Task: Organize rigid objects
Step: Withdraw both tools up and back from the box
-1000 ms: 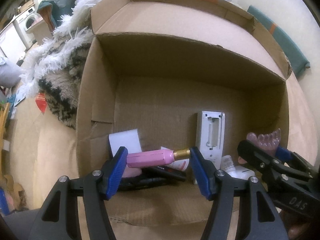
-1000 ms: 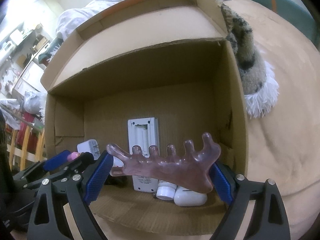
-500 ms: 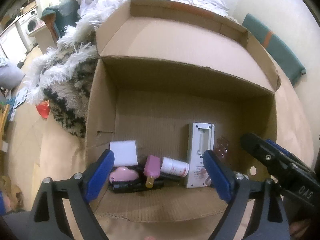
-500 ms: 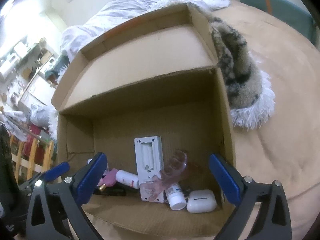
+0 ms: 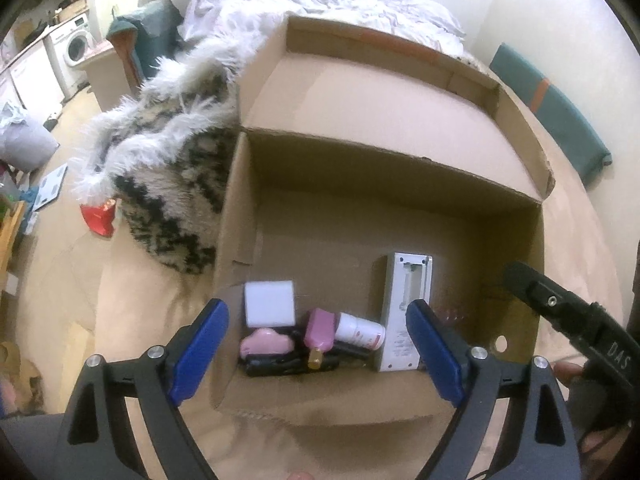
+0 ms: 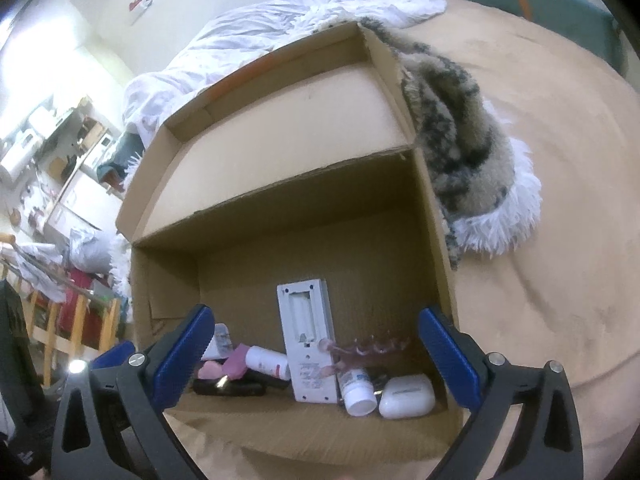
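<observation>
Entry: cardboard box [image 5: 240, 240], open-topped, set on a tan bed cover [image 6: 560, 160] beside a shaggy patterned throw [image 5: 172, 184]; contents were recorded along the near end of its floor. Listed there were a white charger block [image 5: 270, 304], a pink bottle with gold tip [image 5: 319, 332], a pink cloud-shaped piece [image 5: 265, 342], a small white bottle with red print [image 5: 359, 330], an upright white battery holder [image 6: 308, 340], a translucent pink comb-shaped massager [image 6: 370, 350] leaning over a second white bottle with blue print [image 6: 357, 390], and a white earbud case [image 6: 406, 396]. The left gripper [image 5: 318, 354] and the right gripper [image 6: 316, 354] were both found spread wide with nothing between the fingers, each held above the box mouth; the jaws of both had just been opening. Risks were judged as follows: the battery holder, propped only against the far items, could be toppled by a bump to the box wall; the round bottles could be rolled out of order if further items were dropped onto them; the massager, resting on an edge, could be dislodged. Writing: the letters "DAS" were read on the right gripper's body in the left view; print on both bottles and the holder was too small to be read.
</observation>
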